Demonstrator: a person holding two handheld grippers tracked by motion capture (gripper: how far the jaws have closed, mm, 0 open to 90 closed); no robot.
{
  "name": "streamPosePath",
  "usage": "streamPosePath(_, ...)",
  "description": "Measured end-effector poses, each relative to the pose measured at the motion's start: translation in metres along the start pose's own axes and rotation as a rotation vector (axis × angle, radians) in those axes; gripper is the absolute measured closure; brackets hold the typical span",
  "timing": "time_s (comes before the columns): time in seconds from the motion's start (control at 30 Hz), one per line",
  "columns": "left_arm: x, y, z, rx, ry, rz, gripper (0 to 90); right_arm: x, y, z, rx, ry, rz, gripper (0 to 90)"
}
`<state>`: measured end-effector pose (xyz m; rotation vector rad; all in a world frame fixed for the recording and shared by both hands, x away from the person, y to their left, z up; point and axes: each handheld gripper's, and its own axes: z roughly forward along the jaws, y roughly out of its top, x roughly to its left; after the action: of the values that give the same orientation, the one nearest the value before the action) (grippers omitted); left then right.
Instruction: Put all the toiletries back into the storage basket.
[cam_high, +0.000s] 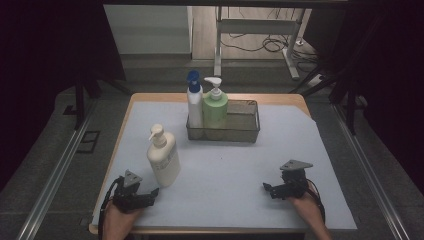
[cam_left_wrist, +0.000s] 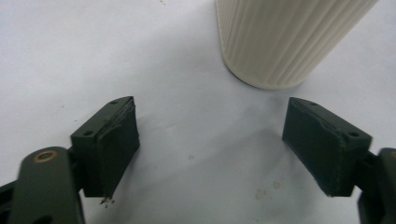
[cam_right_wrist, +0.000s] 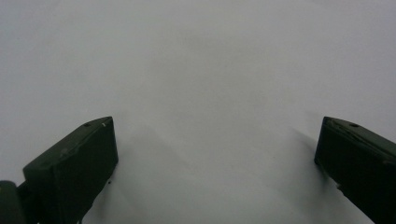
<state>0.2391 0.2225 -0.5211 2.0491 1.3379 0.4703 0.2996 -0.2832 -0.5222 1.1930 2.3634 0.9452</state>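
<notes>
Left claw (cam_left_wrist: 212, 140) spread wide, empty, low on bench (cam_high: 225, 170). Cream pump bottle (cam_high: 163, 157) stands just ahead, untouched. Approach step, I judge. Next: ease forward, straddle base. Right claw (cam_right_wrist: 215, 158) agape, idle.

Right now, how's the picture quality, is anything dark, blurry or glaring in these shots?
High view: dim overall, black at the side edges, yet the cream pump bottle and wire basket read clearly. Left gripper view: bright, even light; the ribbed cream pump bottle is sharp, with a soft shadow between the open jaws. Right gripper view: flat and greyish, the sheet featureless, the jaw edges slightly soft. No glare anywhere.
</notes>
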Motion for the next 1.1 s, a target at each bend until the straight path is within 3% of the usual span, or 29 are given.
streamPosePath(0.37,0.014,0.009,0.003,-0.021,-0.002,-0.037,35.1,0.0,0.0,0.0,-0.001,0.0,0.0,0.0)
streamPosePath(0.53,0.017,0.017,0.008,-0.017,-0.001,-0.011,46.3,0.0,0.0,0.0,-0.002,0.0,0.0,0.0)
streamPosePath(0.93,0.023,0.037,0.027,0.0,-0.074,-0.006,84.7,0.0,0.0,0.0,-0.003,0.0,0.0,0.0)
streamPosePath(1.1,0.022,0.043,0.034,-0.008,-0.106,0.001,89.3,0.0,0.0,0.0,-0.003,0.0,0.0,0.0)
